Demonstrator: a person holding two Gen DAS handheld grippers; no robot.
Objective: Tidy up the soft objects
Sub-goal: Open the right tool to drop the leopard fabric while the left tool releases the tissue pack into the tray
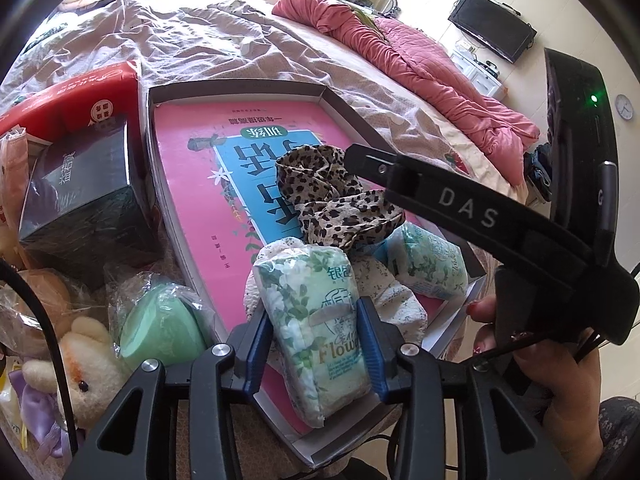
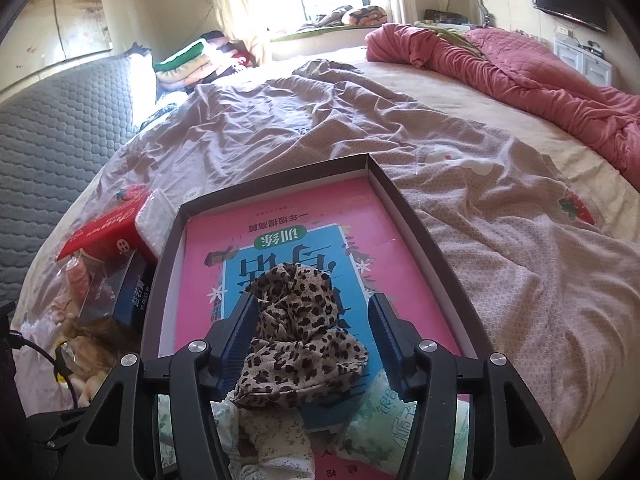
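Observation:
A shallow dark-rimmed box tray [image 1: 340, 100] lies on the bed with a pink book [image 1: 192, 152] flat inside it. My left gripper [image 1: 316, 316] is shut on a green floral tissue pack [image 1: 316, 312], which rests at the tray's near edge. A second tissue pack [image 1: 432, 260] and a white speckled cloth [image 1: 396, 300] lie beside it. A leopard-print scarf [image 2: 296, 328] sits bunched on the book. My right gripper [image 2: 314, 304] stands open around the scarf, with a gap at the right pad. One of its fingers [image 1: 400, 176] crosses the left wrist view.
Left of the tray are a dark box [image 1: 80, 192], a red pack [image 1: 80, 88], a green item in plastic [image 1: 160, 328] and a plush bunny [image 1: 84, 368]. A pink quilt [image 2: 520, 68] lies bunched at the far right. A hand [image 1: 552, 364] holds the right gripper.

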